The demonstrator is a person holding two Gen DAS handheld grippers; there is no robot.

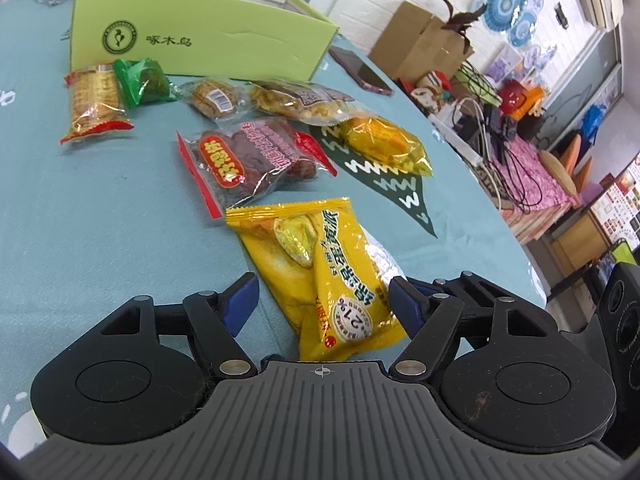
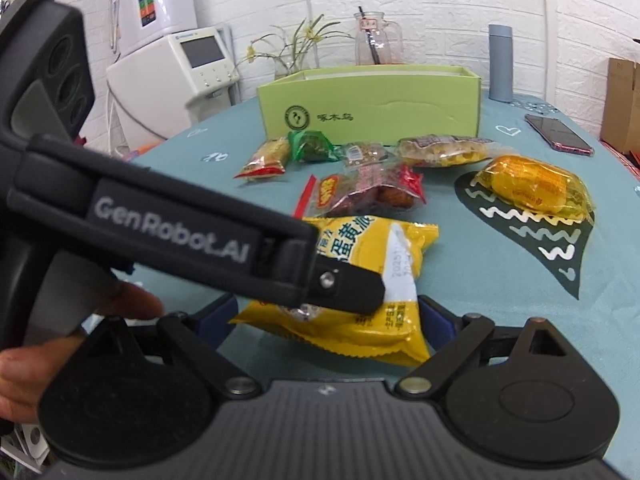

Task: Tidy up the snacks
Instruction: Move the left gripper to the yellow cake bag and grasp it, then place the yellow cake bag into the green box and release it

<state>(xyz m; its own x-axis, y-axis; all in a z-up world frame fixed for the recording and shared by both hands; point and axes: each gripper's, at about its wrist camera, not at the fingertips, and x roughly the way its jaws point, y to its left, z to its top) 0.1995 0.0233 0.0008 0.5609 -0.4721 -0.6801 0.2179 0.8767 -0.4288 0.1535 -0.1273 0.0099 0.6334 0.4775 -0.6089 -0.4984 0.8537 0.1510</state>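
1. The yellow egg-yolk pie packet [image 1: 328, 280] lies flat on the teal tablecloth [image 1: 80, 208], its long side pointing away.
2. The left gripper [image 1: 322, 300] sits around it, jaws apart, not squeezing.
3. The right gripper [image 2: 326, 322] is wide too, holding nothing.
4. The green box [image 1: 200, 36] waits behind.

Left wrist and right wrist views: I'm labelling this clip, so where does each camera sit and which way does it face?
Left wrist: on the left gripper, looking down across the teal tablecloth at the yellow egg-yolk pie packet; own blue-padded fingers show.
Right wrist: on the right gripper, facing the lime-green cardboard box; the left gripper's arm and a hand show.
Shared: packet, box.
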